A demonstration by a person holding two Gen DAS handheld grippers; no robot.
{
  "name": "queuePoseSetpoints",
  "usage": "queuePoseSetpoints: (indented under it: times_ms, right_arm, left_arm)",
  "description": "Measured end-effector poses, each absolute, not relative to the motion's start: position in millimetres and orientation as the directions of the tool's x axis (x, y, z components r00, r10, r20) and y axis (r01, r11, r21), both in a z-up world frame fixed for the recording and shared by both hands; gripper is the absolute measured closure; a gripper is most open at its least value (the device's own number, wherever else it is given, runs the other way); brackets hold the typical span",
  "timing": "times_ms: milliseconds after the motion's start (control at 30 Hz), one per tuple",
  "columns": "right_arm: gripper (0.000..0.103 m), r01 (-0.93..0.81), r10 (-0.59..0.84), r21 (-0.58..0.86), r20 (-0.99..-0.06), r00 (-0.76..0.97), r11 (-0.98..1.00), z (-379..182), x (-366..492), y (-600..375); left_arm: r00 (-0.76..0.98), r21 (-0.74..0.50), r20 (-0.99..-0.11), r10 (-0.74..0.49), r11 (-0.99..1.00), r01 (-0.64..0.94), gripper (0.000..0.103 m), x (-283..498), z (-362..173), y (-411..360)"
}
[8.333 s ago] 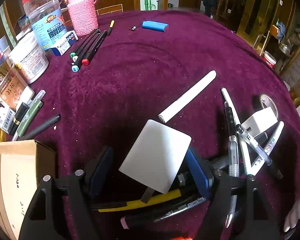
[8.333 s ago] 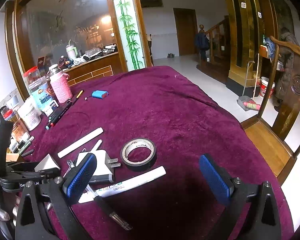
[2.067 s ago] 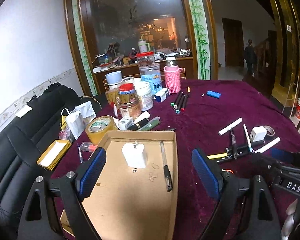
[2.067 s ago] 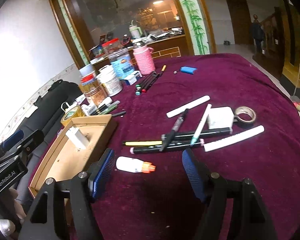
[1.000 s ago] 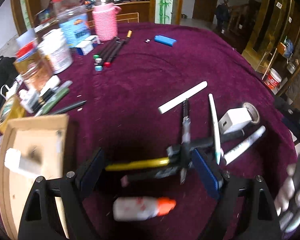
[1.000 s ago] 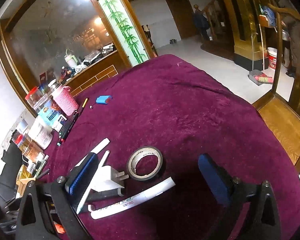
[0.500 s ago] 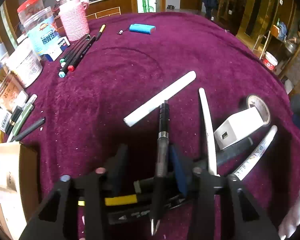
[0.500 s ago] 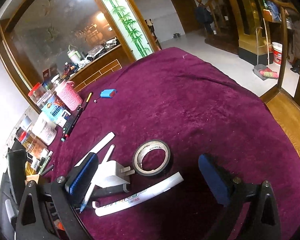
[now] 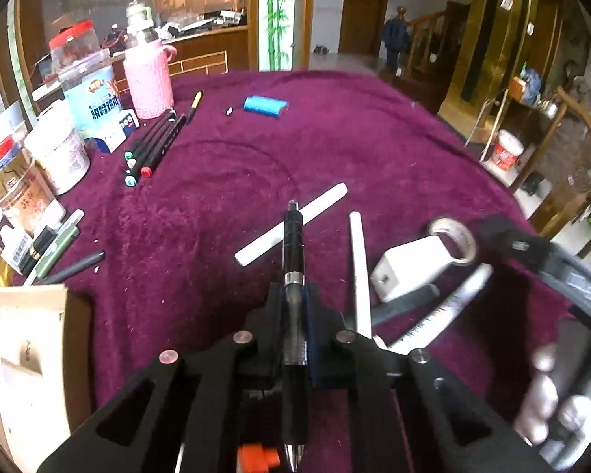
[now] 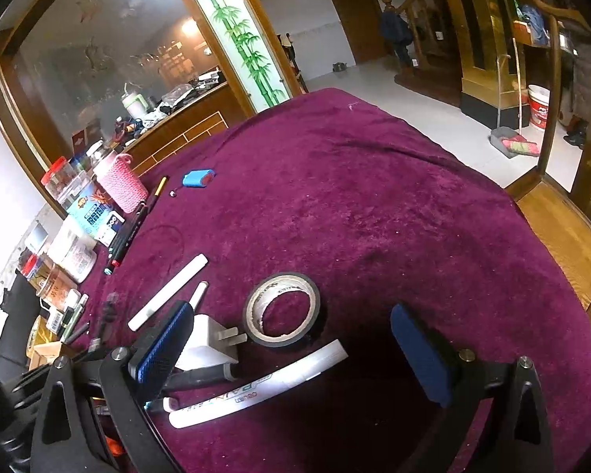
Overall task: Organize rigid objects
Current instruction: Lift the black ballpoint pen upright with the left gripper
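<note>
My left gripper (image 9: 294, 307) is shut on a black gel pen (image 9: 293, 244), which points away along the fingers above the purple tablecloth. Under and beside it lie a white stick (image 9: 291, 224), a thin white pen (image 9: 359, 268), a white charger (image 9: 411, 268), a tape roll (image 9: 455, 242) and a white marker (image 9: 445, 311). The cardboard box (image 9: 23, 358) is at the lower left. My right gripper (image 10: 291, 351) is open and empty, hovering over the tape roll (image 10: 281, 309), the charger (image 10: 212, 341) and the white marker (image 10: 256, 390).
Jars and tubs (image 9: 86, 86), a pink bottle (image 9: 149, 79), several dark markers (image 9: 153, 146) and a blue battery pack (image 9: 266, 105) stand at the far left of the table. More pens (image 9: 55, 252) lie by the box. A wooden chair (image 10: 563, 213) is at the right.
My left gripper has closed on the black gel pen and lifted it off the pile. My right gripper has stayed open above the tape roll.
</note>
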State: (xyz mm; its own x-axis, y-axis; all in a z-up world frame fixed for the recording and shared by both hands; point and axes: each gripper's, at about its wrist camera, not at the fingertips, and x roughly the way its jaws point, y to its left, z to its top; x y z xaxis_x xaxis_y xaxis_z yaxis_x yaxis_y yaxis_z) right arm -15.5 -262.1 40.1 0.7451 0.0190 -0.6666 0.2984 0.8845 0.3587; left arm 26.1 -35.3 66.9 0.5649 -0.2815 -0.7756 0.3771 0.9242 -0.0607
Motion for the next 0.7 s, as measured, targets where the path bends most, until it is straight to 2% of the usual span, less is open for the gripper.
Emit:
queuePoseSetpoints:
  times_ms: [233,467,633,700]
  right_arm:
    - [0.002,0.351,-0.041,0.318,-0.687,0.725,0.881,34.0,-12.1,-269.1]
    - [0.002,0.394,-0.121,0.249,-0.694,0.71,0.885,38.3,-15.5,-267.0]
    - [0.002,0.34,-0.123,0.174,-0.708,0.695,0.924,68.5,-29.8,-244.9]
    - [0.002,0.305,-0.168,0.106,-0.646,0.745,0.946,98.5,-44.0,-229.9]
  left_arm:
    - [0.603,-0.151,-0.713,-0.357,0.919,0.365,0.093,-27.1,98.5,0.4]
    - [0.656,-0.17,-0.657,-0.371,0.921,0.35,0.093,-70.6,109.9,31.9]
    - [0.71,-0.143,-0.606,-0.358,0.927,0.346,0.093,-92.1,119.9,55.8]
    - [0.72,-0.155,-0.59,-0.365,0.927,0.343,0.093,-98.0,121.4,65.9]
